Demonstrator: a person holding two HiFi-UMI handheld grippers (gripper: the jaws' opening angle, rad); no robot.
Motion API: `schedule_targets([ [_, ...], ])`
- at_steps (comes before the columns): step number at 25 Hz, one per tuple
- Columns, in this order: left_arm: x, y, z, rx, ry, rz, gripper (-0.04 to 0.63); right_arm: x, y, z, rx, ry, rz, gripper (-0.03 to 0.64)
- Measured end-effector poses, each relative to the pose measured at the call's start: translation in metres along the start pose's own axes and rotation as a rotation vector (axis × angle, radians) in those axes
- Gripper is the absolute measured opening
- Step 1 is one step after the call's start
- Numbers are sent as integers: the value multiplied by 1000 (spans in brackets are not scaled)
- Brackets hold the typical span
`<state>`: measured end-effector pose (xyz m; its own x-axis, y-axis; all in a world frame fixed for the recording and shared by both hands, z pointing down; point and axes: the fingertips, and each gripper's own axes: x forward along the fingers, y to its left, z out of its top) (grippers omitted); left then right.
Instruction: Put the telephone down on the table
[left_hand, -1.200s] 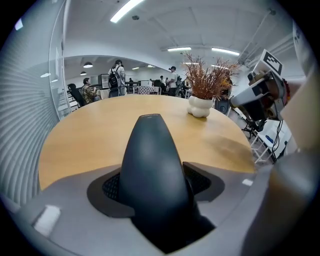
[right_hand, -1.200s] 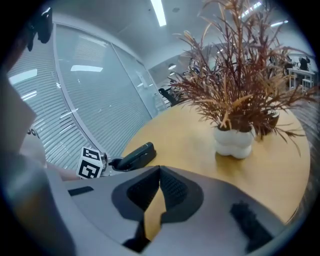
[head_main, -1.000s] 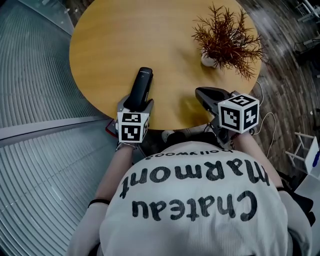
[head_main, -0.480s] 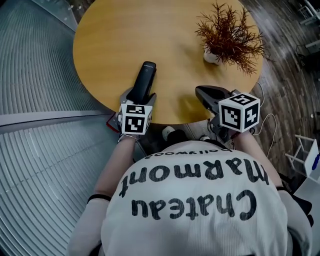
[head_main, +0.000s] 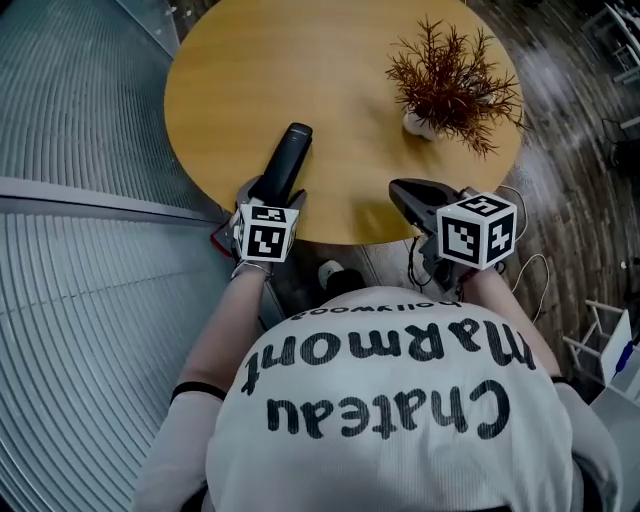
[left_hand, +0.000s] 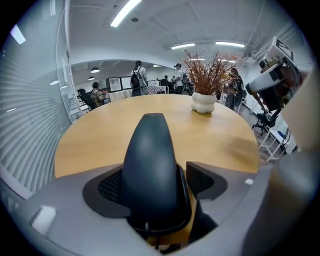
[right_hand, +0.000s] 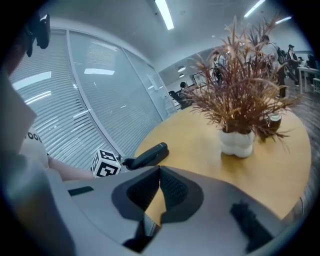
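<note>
One round surface (head_main: 340, 70) is carrying one telephone (head_main: 283, 165) and one potted plant (head_main: 448, 80). Two grippers are showing: one left gripper (head_main: 270, 198), whose jaws have just been opening with the telephone between them, and one right gripper (head_main: 400, 190). At least three people (left_hand: 136, 79) are appearing in the background.

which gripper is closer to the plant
Right. The right gripper hangs at the table edge nearest the plant; the left gripper, jaws just opening around the telephone, is farther away.
</note>
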<state>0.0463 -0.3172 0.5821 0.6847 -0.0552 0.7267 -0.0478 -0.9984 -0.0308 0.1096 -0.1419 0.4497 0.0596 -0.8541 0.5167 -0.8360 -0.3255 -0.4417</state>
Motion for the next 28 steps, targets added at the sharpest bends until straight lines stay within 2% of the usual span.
schedule_targets([
  [4,-26,3,2,-79,-50,69,367,-16,0,-4,-15,-2,19,15],
  [8,-59,4,11,-228,-140,143,345,-31,1,-10,-20,-7,50,15],
  [10,-75,-1,15,-288,-180,158,316,-37,6,-15,-36,-7,73,14],
  [13,-100,-18,19,-335,-234,167,289,-48,13,-22,-58,-13,108,15],
  [17,-130,-57,23,-362,-290,152,211,-71,19,-34,-79,-30,134,15],
  [20,-151,-89,25,-414,-331,122,179,-90,24,-42,-103,-46,159,14],
  [22,-163,-112,26,-443,-366,100,133,-103,27,-48,-119,-57,181,14],
  [28,-193,-189,19,-451,-427,15,11,-135,27,-74,-164,-61,207,14],
])
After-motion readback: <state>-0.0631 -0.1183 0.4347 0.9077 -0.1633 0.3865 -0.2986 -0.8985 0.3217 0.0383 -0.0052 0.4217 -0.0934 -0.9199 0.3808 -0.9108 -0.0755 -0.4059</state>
